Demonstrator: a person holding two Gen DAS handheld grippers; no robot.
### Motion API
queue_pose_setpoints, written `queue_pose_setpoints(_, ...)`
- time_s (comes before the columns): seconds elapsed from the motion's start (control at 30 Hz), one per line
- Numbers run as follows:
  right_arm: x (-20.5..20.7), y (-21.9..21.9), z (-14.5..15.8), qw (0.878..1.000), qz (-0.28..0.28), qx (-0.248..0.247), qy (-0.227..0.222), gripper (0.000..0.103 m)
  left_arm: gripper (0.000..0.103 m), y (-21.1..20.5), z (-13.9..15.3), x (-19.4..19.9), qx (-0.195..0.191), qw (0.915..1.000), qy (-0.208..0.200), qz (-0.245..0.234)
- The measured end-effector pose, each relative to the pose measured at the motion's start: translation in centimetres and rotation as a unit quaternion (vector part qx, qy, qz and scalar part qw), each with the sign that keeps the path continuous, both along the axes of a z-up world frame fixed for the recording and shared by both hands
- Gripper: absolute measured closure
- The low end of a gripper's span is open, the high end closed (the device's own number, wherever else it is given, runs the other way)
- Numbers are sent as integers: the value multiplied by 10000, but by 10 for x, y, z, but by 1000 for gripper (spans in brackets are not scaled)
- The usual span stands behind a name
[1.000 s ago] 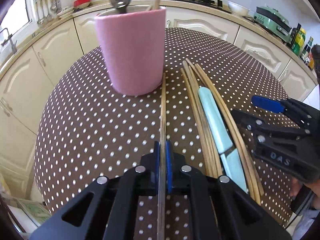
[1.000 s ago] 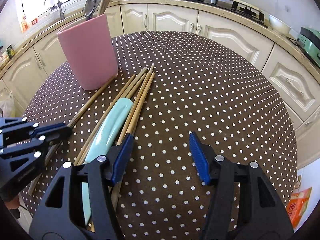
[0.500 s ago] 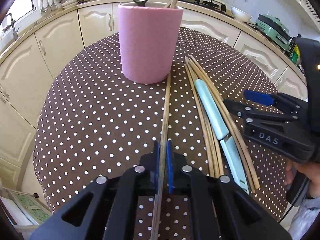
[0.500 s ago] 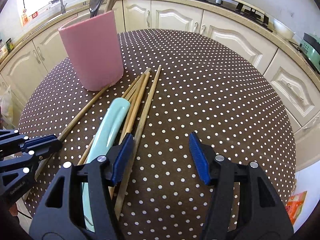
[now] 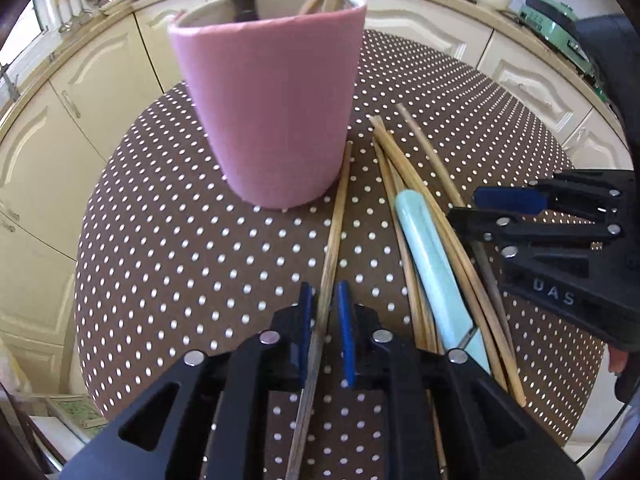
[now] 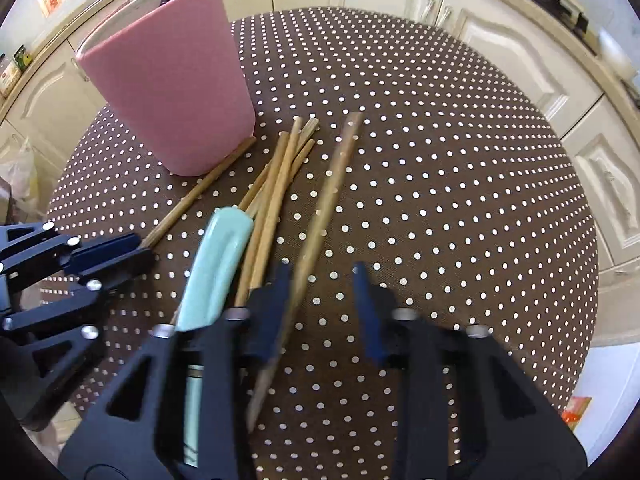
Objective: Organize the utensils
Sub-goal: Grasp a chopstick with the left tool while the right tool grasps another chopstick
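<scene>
Jaws of left gripper (image 5: pixel 323 300) now opening around 1 chopstick (image 5: pixel 336 216); right gripper (image 6: pixel 320 280) closing around another chopstick (image 6: pixel 320 224).

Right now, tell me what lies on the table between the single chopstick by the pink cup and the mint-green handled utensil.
In the left wrist view, only bare brown polka-dot tablecloth separates that lone wooden chopstick from the chopstick bundle around the mint-green handle.

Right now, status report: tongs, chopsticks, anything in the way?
Left tongs opening around one chopstick. Right tongs closing, another chopstick between. Pink holder ahead, mint-handled utensil beside.
</scene>
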State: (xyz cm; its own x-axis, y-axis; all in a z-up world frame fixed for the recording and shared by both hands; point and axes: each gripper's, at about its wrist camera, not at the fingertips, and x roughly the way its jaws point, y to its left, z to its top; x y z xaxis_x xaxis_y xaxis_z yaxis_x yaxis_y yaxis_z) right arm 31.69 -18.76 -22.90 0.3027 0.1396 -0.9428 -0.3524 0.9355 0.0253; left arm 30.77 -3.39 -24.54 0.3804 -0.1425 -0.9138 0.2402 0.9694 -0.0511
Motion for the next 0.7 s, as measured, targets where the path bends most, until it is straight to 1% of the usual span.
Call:
queue_pose_setpoints(0.07,7,-4,1,9999,-20,72,155,85,87,-2,0,8,28,9999,112,-43)
queue_pose_setpoints(0.1,12,-6,2,9997,-38,123,214,90,87,-3,0,11,51,9999,133,-70)
queue_pose_setpoints(0.17,18,-15,2,9991,-91,284,300,92,89,-7,2,16,84,9998,157,-109)
queue_pose_setpoints(0.2,19,-20,2,9988,-127,363,316,95,94,-9,0,14,92,9998,132,-113)
queue_pose_setpoints(0.23,19,-25,3,9984,-158,435,319,97,95,-9,0,14,80,9998,107,-116)
queue_pose_setpoints(0.33,16,-38,4,9970,-227,687,259,97,96,-8,-2,8,-155,9998,31,-75)
queue_pose_setpoints(0.4,10,-48,6,9961,-272,830,122,97,97,-9,0,3,-304,9995,-45,-81)
queue_pose_setpoints(0.47,3,-58,10,9945,-309,999,-82,97,97,-9,3,-8,-408,9988,-232,-135)
queue_pose_setpoints(0.53,-13,-65,14,9915,-414,1202,-284,97,97,-8,10,-20,-537,9975,-425,-162)
queue_pose_setpoints(0.57,-19,-72,18,9892,-445,1335,-404,97,97,-7,15,-27,-651,9961,-563,-181)
queue_pose_setpoints(0.63,-28,-80,28,9852,-481,1525,-620,97,97,-5,25,-38,-755,9936,-815,-199)
queue_pose_setpoints(0.7,-40,-88,41,9799,-481,1705,-916,97,97,-3,39,-48,-927,9893,-1111,-205)
